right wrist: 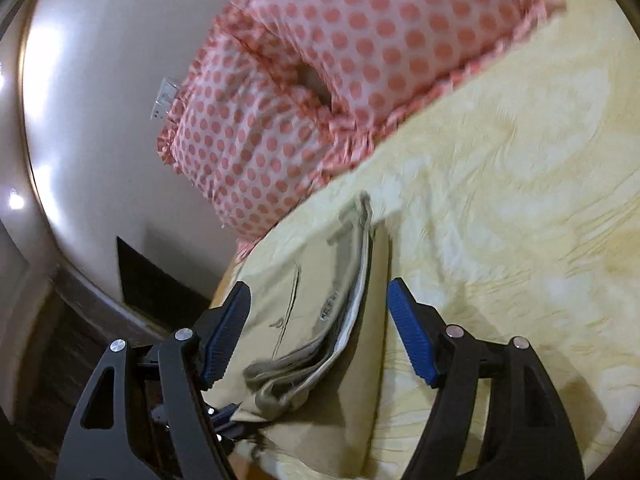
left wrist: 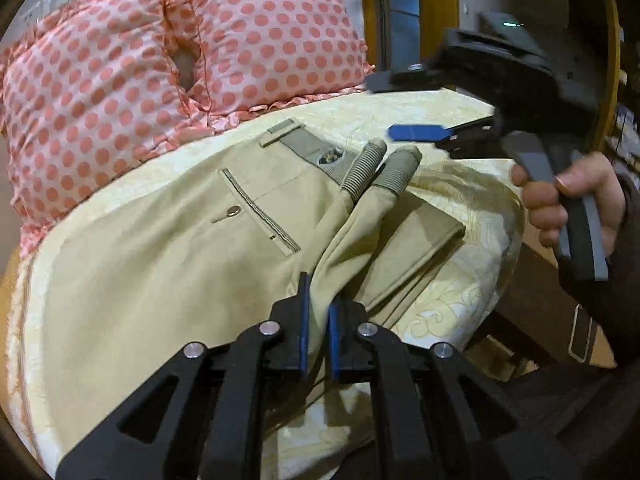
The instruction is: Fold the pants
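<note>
Beige pants [left wrist: 160, 248] lie folded on a pale yellow bedspread [left wrist: 452, 300], back pocket up, the ribbed leg cuffs [left wrist: 380, 168] laid over the waistband. My left gripper [left wrist: 318, 340] is shut on a fold of the pant legs near the bed's front edge. My right gripper [left wrist: 416, 133] shows in the left wrist view, held in a hand above the bed's far right side, blue pad out, gripping nothing. In the right wrist view the right gripper [right wrist: 316, 332] is open above the stacked edge of the pants [right wrist: 320, 312], not touching them.
Two pink polka-dot pillows [left wrist: 180, 64] lean at the head of the bed; they also show in the right wrist view [right wrist: 340, 80]. A dark wooden bed frame [left wrist: 532, 296] and floor lie to the right. A white wall [right wrist: 100, 120] with a socket stands behind.
</note>
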`<move>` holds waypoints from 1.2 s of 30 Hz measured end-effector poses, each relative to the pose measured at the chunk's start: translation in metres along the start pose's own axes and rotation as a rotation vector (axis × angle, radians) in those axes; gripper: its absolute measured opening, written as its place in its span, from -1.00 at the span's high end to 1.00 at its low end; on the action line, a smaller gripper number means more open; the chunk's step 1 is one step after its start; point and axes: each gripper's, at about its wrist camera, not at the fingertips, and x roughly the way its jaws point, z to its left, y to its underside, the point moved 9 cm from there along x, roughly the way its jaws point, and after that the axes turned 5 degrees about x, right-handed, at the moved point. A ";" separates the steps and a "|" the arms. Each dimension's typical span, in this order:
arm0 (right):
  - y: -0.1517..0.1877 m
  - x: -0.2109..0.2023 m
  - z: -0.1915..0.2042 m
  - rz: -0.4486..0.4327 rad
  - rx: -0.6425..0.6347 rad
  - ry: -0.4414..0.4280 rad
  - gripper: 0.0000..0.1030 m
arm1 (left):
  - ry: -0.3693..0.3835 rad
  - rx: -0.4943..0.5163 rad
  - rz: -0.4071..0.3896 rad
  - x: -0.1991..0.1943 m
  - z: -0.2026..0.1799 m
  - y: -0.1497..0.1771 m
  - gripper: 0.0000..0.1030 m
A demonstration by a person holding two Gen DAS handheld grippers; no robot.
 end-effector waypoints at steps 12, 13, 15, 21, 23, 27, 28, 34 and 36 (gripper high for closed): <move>0.005 0.071 -0.014 0.155 -0.148 0.191 -0.05 | -0.138 -0.375 -0.105 -0.055 0.156 0.004 -0.35; 0.006 0.072 -0.016 0.160 -0.147 0.188 0.03 | -0.157 -0.428 -0.072 -0.047 0.179 0.011 -0.35; 0.004 0.076 -0.018 0.177 -0.146 0.188 0.11 | -0.154 -0.525 -0.013 -0.030 0.213 0.027 -0.32; 0.003 0.077 -0.021 0.220 -0.146 0.148 0.43 | 0.011 -0.671 0.073 0.007 0.244 0.047 -0.32; 0.004 0.078 -0.020 0.239 -0.123 0.099 0.67 | 0.099 -0.712 0.083 0.018 0.244 0.051 -0.31; -0.002 0.079 -0.015 0.266 -0.068 0.006 0.77 | 0.186 -0.754 0.083 0.027 0.242 0.050 0.63; -0.005 0.080 -0.013 0.268 -0.064 -0.005 0.78 | 0.194 -0.755 0.089 0.029 0.245 0.048 0.74; -0.054 0.101 0.001 0.230 -0.113 0.003 0.81 | 0.090 -0.649 0.099 0.051 0.267 0.001 0.85; -0.078 0.111 0.000 0.197 -0.122 0.025 0.81 | 0.055 -0.654 0.082 0.065 0.280 -0.018 0.85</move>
